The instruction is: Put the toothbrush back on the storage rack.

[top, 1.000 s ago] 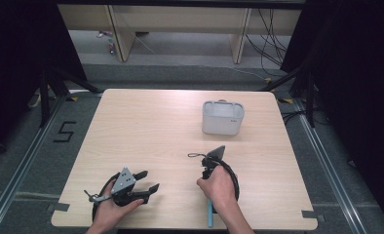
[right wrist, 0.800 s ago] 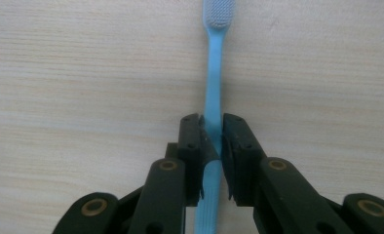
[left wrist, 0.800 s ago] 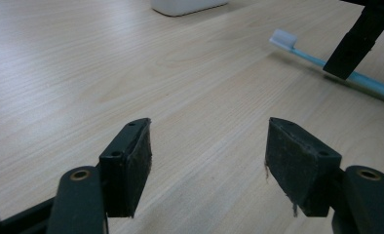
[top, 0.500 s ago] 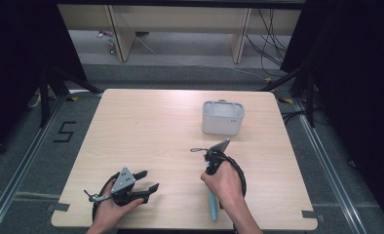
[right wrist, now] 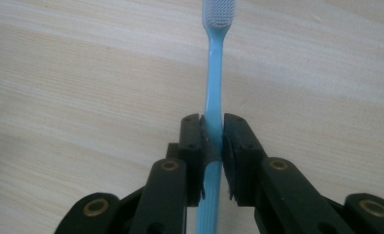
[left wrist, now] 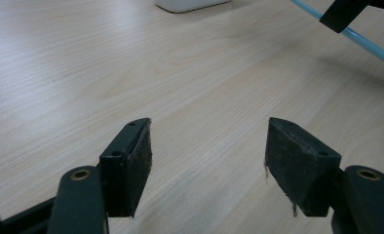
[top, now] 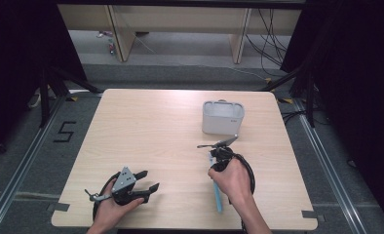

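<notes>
Since a second ago my right gripper (top: pixel 218 146) has lifted and edged toward the white holder (top: pixel 222 117), carrying the toothbrush (right wrist: pixel 214 73) along. Left to right: my left gripper (left wrist: pixel 207 165) rests low over the table (top: pixel 146 126), jaws wide apart on nothing. My right jaws are clamped on the blue handle about midway, bristles ahead of them (handle trailing behind my hand). I would tip the brush upright over the holder just beyond my jaws, then lower it slowly.
</notes>
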### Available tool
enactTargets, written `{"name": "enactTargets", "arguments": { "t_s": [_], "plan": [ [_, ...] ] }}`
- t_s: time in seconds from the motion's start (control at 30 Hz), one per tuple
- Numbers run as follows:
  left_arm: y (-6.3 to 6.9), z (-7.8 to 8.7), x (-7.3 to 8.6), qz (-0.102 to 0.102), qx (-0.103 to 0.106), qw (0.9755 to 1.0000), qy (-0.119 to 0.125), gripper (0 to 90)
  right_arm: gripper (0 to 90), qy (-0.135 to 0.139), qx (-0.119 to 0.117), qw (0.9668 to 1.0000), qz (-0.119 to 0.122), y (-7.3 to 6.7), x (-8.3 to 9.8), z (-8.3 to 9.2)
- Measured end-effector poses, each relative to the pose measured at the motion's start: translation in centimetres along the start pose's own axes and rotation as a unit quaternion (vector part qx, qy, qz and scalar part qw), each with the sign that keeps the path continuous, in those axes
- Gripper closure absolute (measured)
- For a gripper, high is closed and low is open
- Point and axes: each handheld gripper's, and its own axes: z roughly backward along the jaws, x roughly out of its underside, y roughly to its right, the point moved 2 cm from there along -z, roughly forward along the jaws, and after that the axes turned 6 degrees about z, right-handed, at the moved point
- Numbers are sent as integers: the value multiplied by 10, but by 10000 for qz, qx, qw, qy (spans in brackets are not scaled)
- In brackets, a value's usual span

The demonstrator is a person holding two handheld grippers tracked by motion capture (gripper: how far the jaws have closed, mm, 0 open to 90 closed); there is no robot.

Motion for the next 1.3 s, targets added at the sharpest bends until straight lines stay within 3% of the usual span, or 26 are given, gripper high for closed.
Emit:
{"name": "enactTargets", "arguments": {
  "t_s": [0.1,0.13,0.17,0.23,0.3,0.33,0.37,0.43,0.6,0.67,0.7,0.83,0.87,0.97,1.0,1.03,1.07,1.1,1.17,1.23,1.27,1.3],
  "plan": [
    [0,1,0,2,-29,10000,11,333,791,155,-15,9999,32,0,0,3],
    [0,1,0,1,-29,10000,14,334,791,335,-156,9992,165,1,0,5],
    [0,2,0,22,-2,10000,65,335,791,403,-150,9988,247,2,0,5],
    [0,2,0,26,-35,9999,95,337,791,473,-73,9985,262,3,1,6],
    [1,4,1,-36,-46,9999,96,339,791,662,-196,9973,267,3,2,12],
    [2,3,1,-40,4,9999,136,340,791,656,-200,9975,147,1,3,13],
    [2,3,1,-60,7,9999,134,341,791,779,-177,9964,281,5,3,14],
    [2,3,1,-54,1,9999,148,341,791,830,-191,9960,285,5,3,15],
    [1,5,1,4,-45,9999,139,342,791,1264,-234,9899,591,12,6,18],
    [1,5,1,14,-45,9999,138,342,791,1290,-294,9900,493,11,7,19],
    [1,5,1,14,-46,9999,131,342,791,1393,-327,9883,528,13,8,20],
    [0,4,1,34,-38,9999,142,343,791,1541,-256,9865,502,16,7,20],
    [0,5,1,39,-37,9999,152,342,791,1787,-267,9816,620,19,6,20],
    [0,4,1,47,-3,9998,200,343,791,1869,-290,9790,759,21,6,23],
    [0,4,1,47,-5,9998,201,343,792,1993,-310,9773,644,21,6,23],
    [0,4,1,42,-7,9998,200,343,791,1984,-381,9785,422,18,7,24],
    [0,5,1,39,-37,9998,185,343,792,2078,-358,9756,610,22,6,24],
    [0,5,1,40,-53,9998,186,346,791,2168,-398,9735,617,22,7,25],
    [0,5,1,54,-9,9997,244,347,791,2245,-291,9718,666,24,6,24],
    [-1,5,1,70,-14,9996,263,347,791,2279,-406,9711,575,24,8,26],
    [0,5,1,102,-6,9995,292,347,791,2387,-424,9679,670,26,8,27],
    [-1,6,1,71,-54,9997,238,347,792,2399,-405,9684,554,26,7,27]
  ]
}}
